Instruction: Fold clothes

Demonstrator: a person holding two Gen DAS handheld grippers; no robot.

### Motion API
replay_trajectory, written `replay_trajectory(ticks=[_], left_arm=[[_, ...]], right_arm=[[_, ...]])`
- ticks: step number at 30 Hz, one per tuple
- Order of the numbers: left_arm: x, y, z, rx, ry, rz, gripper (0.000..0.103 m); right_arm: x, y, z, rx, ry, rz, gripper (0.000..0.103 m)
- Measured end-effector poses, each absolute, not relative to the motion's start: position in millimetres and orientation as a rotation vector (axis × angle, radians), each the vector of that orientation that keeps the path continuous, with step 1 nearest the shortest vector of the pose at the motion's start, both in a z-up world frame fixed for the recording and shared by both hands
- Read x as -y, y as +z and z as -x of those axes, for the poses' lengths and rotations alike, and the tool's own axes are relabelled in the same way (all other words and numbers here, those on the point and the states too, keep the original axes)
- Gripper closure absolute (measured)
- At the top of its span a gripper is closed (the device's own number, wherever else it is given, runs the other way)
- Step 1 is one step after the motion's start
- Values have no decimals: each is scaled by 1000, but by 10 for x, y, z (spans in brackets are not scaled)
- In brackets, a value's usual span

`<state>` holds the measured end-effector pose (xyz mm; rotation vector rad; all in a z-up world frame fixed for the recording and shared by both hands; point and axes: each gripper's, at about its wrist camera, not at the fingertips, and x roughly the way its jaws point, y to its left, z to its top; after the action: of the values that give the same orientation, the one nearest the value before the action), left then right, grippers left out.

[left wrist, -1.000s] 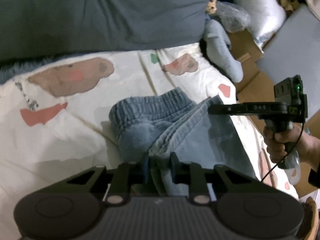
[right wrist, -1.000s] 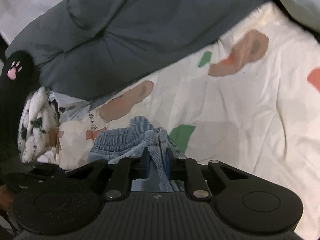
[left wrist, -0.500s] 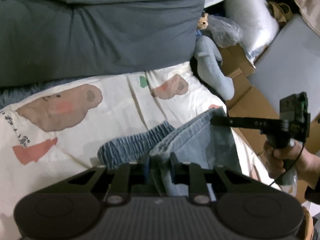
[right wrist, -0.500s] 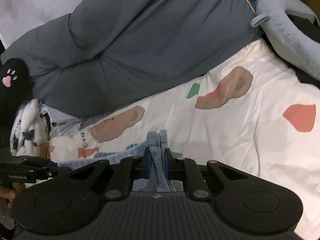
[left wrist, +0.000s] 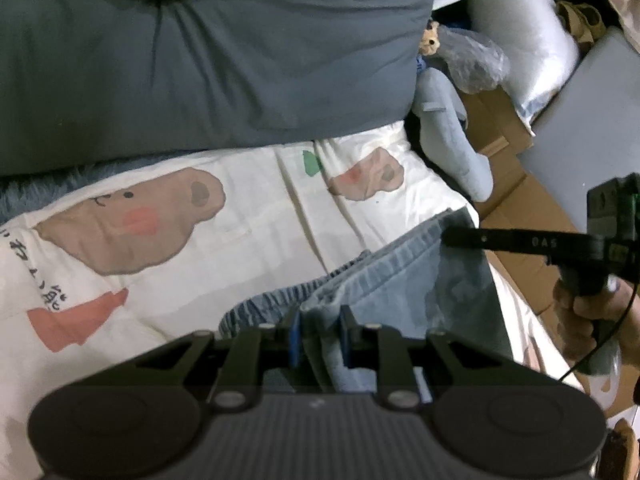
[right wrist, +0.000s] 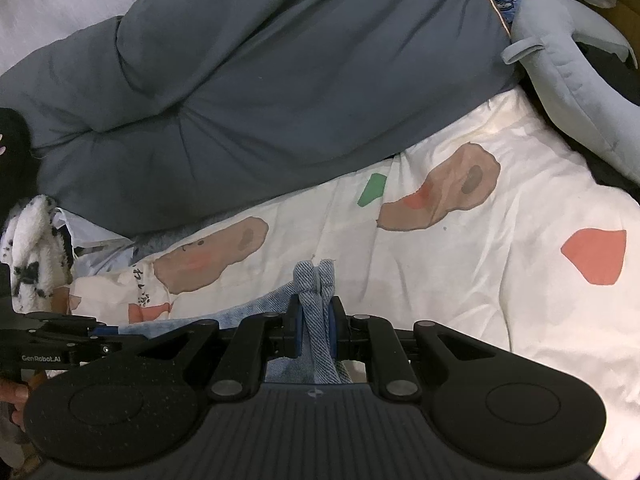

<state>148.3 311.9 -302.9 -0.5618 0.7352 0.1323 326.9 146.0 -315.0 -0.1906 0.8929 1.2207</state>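
Left gripper (left wrist: 319,336): clamped on denim garment (left wrist: 404,288) edge.
Right gripper (right wrist: 314,330): clamped on bunched denim.
Garment: stretched between grippers, lifted above bear-print sheet (left wrist: 248,224).
Progress: mid-fold; laying flat remains.

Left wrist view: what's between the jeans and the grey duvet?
Only bare printed sheet, with bear and colour patches, between the jeans and the duvet. Both wrist views show that stretch with nothing lying on it.
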Motion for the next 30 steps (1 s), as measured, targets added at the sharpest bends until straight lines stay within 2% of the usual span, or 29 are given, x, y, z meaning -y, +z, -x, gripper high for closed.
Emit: replay_trajectory(ticks=[9,13,15,18,25,27,30], left_arm=[[-3178,-3153,-1519,-743,150,565,82],[-3192,-3239,-1533,-727,156,565,81],[-3198,-3282,-1540,-720,159,565,75],[-3197,-3178,-1489,-697,172,554,65],[-3160,-2942,-1383,-648,183,528,66],[-3083,-2912,-1389,-649,150,514,72],[-2947,-2896,-1415,-655,100,489,73]], right_arm=[[-1592,-3292,-3277,-918,1184,191,91],[-1621,-3328,-3263,-910,1132,212,82],[-1589,-3294,-3233,-883,1115,220,81],[-1527,-3226,-3176,-842,1105,233,73],[-1478,-3089,-2876,-747,1143,299,72],[-1502,-3128,-2779,-758,1171,313,72],[-1539,-3231,-2666,-782,1191,321,72]])
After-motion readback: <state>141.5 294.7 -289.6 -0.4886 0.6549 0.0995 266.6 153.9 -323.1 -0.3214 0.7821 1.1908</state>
